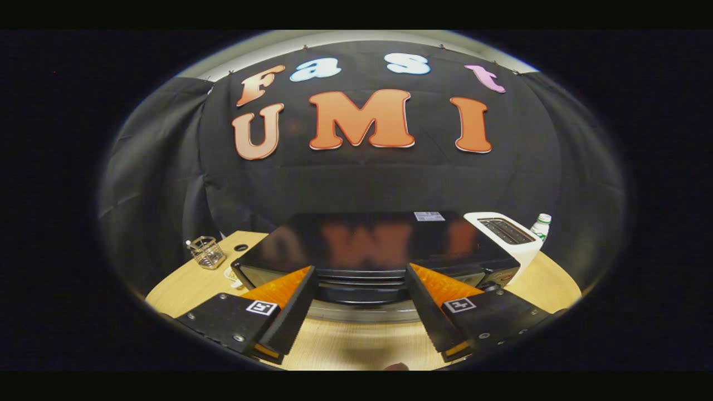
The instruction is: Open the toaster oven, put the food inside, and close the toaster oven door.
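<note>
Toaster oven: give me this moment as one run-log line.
gripper: jaws open, holding nothing | toaster oven: just ahead, handle between jaws, door appears shut | food: not loaded | white toaster: beside oven | table

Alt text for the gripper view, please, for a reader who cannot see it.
The tongs are open just in front of a black toaster oven on a wooden table. A white toaster and a bottle stand beside it, a wire basket opposite.
</note>
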`<control>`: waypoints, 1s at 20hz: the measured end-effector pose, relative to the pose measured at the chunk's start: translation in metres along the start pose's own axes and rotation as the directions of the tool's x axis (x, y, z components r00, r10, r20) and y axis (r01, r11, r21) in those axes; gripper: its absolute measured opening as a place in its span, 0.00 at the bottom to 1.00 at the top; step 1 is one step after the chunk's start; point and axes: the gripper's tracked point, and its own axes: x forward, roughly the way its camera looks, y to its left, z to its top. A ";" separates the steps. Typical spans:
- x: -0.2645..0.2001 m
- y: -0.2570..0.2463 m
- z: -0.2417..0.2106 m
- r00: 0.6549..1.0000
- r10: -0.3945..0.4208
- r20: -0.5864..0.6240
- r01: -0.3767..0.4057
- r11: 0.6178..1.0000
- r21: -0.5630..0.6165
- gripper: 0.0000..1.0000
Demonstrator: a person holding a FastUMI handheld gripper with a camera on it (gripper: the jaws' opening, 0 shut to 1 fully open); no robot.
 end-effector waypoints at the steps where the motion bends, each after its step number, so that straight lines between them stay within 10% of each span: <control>1: -0.005 0.002 0.000 1.000 0.007 0.007 -0.007 1.000 0.005 0.91; 11: -0.075 0.020 -0.088 0.956 0.185 -0.226 -0.184 0.983 0.026 0.87; 20: -0.070 0.020 -0.171 0.867 0.192 -0.459 -0.133 0.979 0.158 0.85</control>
